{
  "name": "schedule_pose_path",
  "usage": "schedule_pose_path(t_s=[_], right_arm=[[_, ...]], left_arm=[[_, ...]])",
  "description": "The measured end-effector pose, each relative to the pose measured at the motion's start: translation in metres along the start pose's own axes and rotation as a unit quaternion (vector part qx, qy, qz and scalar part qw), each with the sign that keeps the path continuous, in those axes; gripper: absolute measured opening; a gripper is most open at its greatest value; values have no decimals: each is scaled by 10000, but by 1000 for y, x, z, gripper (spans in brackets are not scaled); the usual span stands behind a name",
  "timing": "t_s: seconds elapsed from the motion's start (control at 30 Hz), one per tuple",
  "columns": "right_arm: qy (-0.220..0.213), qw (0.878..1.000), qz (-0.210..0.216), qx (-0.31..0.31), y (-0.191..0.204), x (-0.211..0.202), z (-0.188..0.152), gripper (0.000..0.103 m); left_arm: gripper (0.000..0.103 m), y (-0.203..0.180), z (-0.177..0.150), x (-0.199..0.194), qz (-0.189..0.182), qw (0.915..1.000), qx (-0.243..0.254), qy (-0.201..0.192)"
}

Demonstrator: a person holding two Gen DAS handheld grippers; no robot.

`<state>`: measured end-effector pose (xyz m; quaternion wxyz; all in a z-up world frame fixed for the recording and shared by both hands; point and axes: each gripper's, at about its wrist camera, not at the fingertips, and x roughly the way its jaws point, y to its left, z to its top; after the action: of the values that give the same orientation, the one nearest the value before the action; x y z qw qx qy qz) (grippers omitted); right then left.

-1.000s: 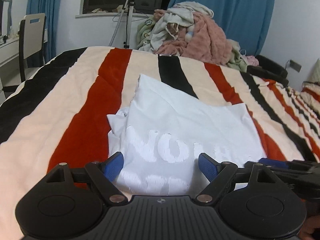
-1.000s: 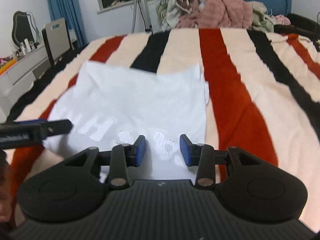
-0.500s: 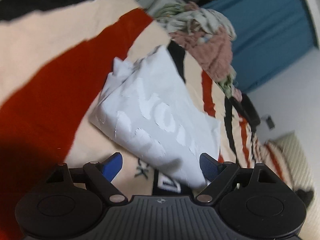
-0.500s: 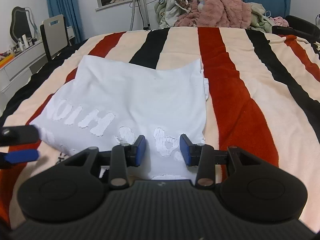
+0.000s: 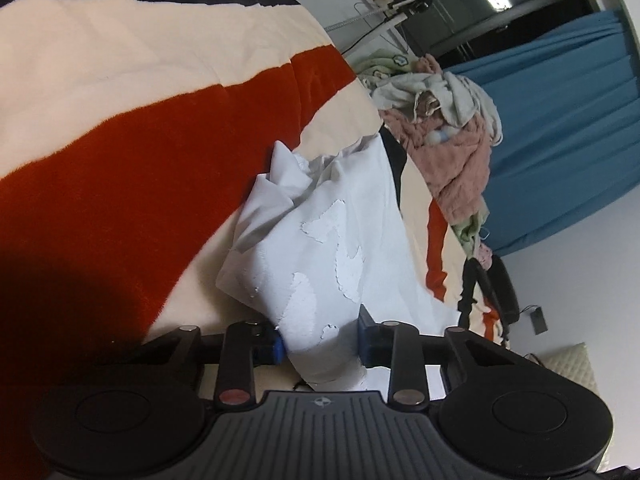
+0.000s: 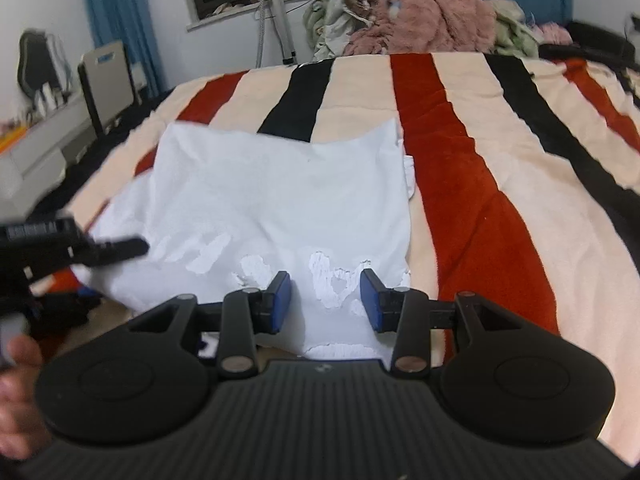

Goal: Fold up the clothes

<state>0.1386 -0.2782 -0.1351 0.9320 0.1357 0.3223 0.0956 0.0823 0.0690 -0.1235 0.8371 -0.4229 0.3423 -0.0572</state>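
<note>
A white T-shirt (image 6: 280, 200) with white lettering lies partly folded on the striped blanket (image 6: 460, 184). In the left wrist view the shirt (image 5: 340, 248) shows tilted, its near edge lifted between the blue pads. My left gripper (image 5: 320, 346) is rolled sideways and partly closed around that near left edge; cloth sits between the pads, with gaps showing. It also shows in the right wrist view (image 6: 100, 248) at the shirt's left edge. My right gripper (image 6: 325, 300) is open over the shirt's near hem, pads apart.
A heap of unfolded clothes (image 6: 400, 12) lies at the far end of the bed, before blue curtains (image 5: 560, 120). A tripod (image 6: 276, 20) and a chair (image 6: 108, 76) stand beyond the bed's left side. A black bag (image 5: 500, 280) lies at the bed's right.
My left gripper has swung to the shirt's left edge, rolled sideways and narrowed its jaws around the cloth, lifting it. My right gripper has stayed over the near hem.
</note>
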Motion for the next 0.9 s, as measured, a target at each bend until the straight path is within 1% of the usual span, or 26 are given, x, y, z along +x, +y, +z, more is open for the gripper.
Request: schedule_pose_path(t_s=[0.03,0.07,0.1,0.13,0.17,0.23,0.33,0.43,0.47,0.5,0.57,0.63,0.67,0.73,0.77,0.8,0.83,0.87,0.9], right_arm=[[-116,9992,238,313,-4,-8,3,69],[-232,9966,475,625,-9,-15,6,90],[-347,9925,711,937,-13,-23,9,95],[-449,9862,971,1264,-17,-30,10,94],[-495,9774,1265,1618,-21,-36,10,94],[-356,9570,1770,2269,-27,-38,3,95],[373,9281,2276,2923,-29,-15,-13,95],[949,8968,2531,3504,-28,15,-32,95],[1084,8896,2539,3639,-28,24,-37,95],[1180,8851,2493,3748,-28,31,-41,94],[1084,8798,2350,3987,-34,37,-45,94],[874,8763,2118,4237,-43,36,-47,80],[704,8790,1871,4328,-49,31,-47,71],[353,8772,1547,4531,-61,23,-50,71],[250,8728,1454,4653,-67,23,-51,69],[174,8672,1381,4781,-73,23,-53,62],[99,8614,1307,4907,-79,23,-55,58],[62,8625,1288,4893,-79,21,-54,51],[40,8662,1290,4827,-78,17,-52,44]], left_arm=[[31,0,0,-1,-18,10000,-7,-14],[31,0,1,-2,-22,10000,6,-24],[31,-2,2,-3,-20,10000,35,-38],[31,-3,2,-4,-20,10000,59,-53],[30,-4,1,-4,-37,10000,57,-66],[30,-5,-1,-4,-70,9999,53,-91],[28,-4,-1,-5,-122,9999,-34,-108],[26,-3,-1,-6,-184,9997,-85,-149],[25,-3,-1,-6,-206,9996,-104,-163],[24,-2,-1,-7,-245,9994,-150,-170],[23,0,0,-7,-315,9990,-250,-173],[23,3,1,-7,-378,9985,-357,-164],[23,4,2,-7,-403,9983,-389,-155],[23,6,3,-5,-452,9979,-451,-137],[23,7,4,-4,-462,9978,-459,-127],[23,7,4,-4,-472,9977,-466,-117],[23,7,5,-4,-482,9977,-474,-107],[23,8,5,-3,-492,9976,-481,-97],[23,8,6,-3,-501,9975,-489,-87]])
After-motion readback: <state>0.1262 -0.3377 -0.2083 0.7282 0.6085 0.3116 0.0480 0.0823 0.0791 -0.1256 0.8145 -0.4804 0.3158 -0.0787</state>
